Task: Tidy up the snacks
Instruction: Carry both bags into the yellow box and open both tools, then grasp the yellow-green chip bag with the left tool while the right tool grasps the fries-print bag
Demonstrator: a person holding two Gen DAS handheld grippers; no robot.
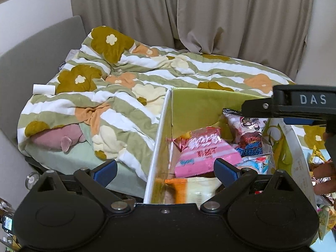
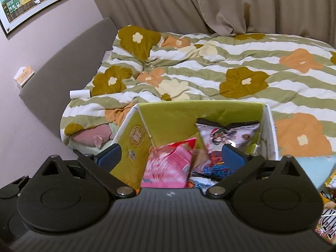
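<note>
A cardboard box [image 1: 166, 109], green inside and white outside, stands at the foot of the bed and holds several snack packets. A pink packet [image 1: 203, 153] lies in its middle, a white packet with cartoon figures [image 1: 247, 130] leans at the back, and an orange and cream packet [image 1: 189, 189] lies nearest. My left gripper [image 1: 166, 171] is open and straddles the box's left wall. My right gripper [image 1: 244, 107] reaches in from the right above the white packet. In the right wrist view my right gripper [image 2: 171, 157] stands wide open over the box [image 2: 199, 105]. The pink packet [image 2: 170, 166] lies between its fingers untouched, with the white packet [image 2: 229, 134] behind.
A flowered quilt [image 2: 241, 67] covers the bed behind the box. A pink plush [image 1: 58, 138] and a white roll [image 1: 44, 89] lie at the left. More snack packets [image 2: 328, 210] lie outside the box at the right. Curtains and a grey headboard [image 2: 63, 63] close the back.
</note>
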